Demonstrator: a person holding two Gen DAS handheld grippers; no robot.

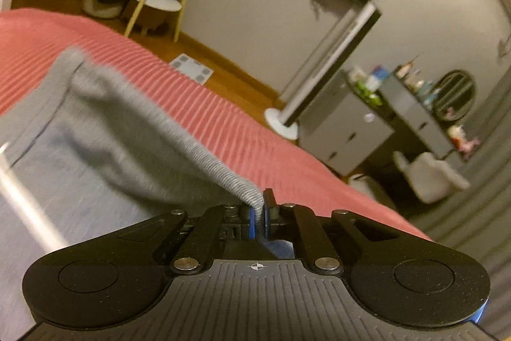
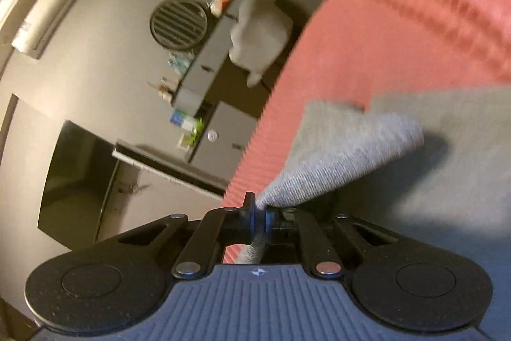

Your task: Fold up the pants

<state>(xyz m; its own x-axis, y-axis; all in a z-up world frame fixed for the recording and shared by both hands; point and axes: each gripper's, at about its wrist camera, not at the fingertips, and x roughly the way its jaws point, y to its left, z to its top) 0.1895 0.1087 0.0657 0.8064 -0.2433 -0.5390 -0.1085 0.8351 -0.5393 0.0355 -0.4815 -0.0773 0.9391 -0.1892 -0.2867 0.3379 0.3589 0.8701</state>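
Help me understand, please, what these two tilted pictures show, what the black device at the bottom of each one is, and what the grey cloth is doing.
Each picture comes from a camera mounted on a hand-held gripper, looking forward along its two fingers; a person carries one in each hand. The wide lens bends and tilts the room. The black part at the bottom is the gripper itself. In the left wrist view, the left gripper is shut on the ribbed edge of the grey pants. In the right wrist view, the right gripper pinches another part of the same pants. The pants lie on a red ribbed bedspread, partly lifted. Behind are drawers and a round mirror.
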